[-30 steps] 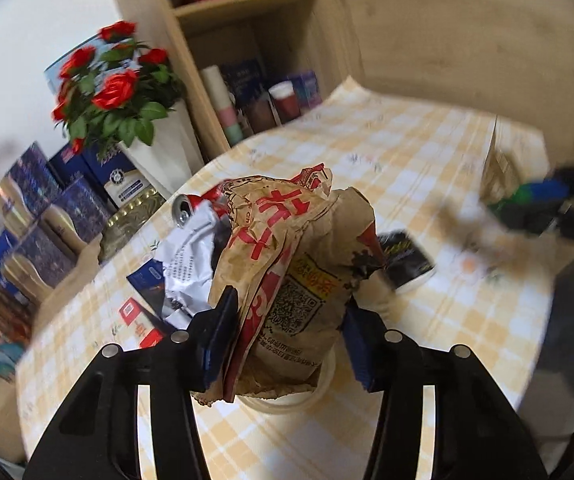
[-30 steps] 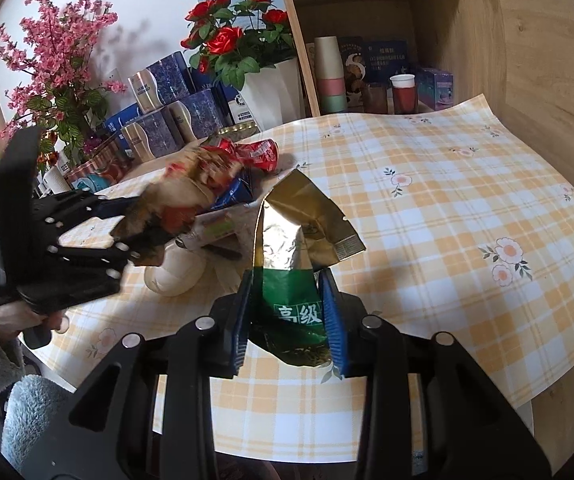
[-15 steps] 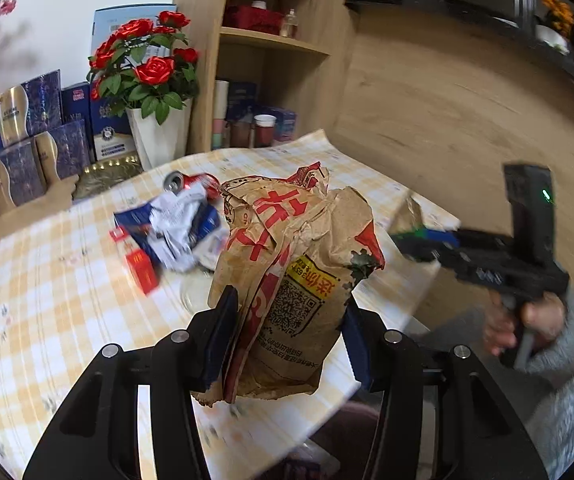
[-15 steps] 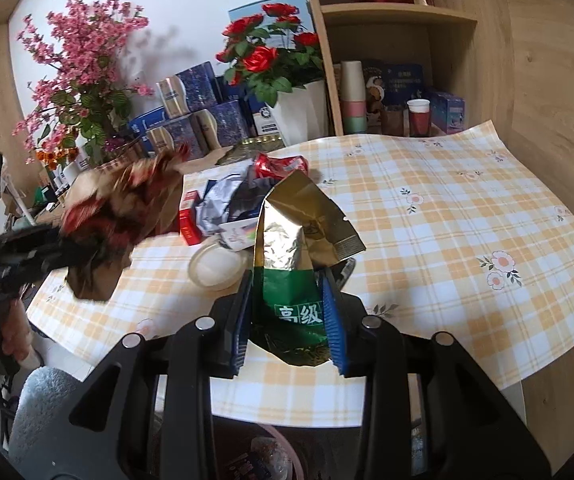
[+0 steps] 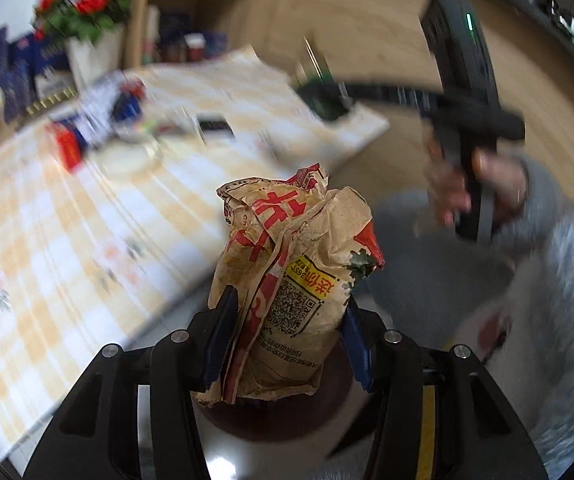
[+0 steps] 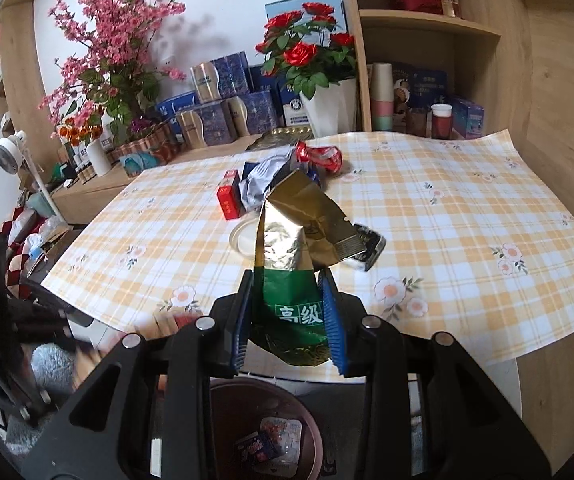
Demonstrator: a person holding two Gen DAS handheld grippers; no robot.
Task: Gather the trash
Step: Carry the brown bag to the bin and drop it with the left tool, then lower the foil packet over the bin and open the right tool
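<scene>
Left gripper, closed on one crumpled brown paper bag printed in red, held above a round dark-brown trash bin. Right gripper, clamped on one green-and-gold foil pouch, torn open, above the same bin. Beyond: yellow-checked tabletop bearing one red box, one crushed can; wooden shelves behind.

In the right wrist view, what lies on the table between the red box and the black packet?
A white dish lies between the red box and the black packet; the green bag partly covers it.
</scene>
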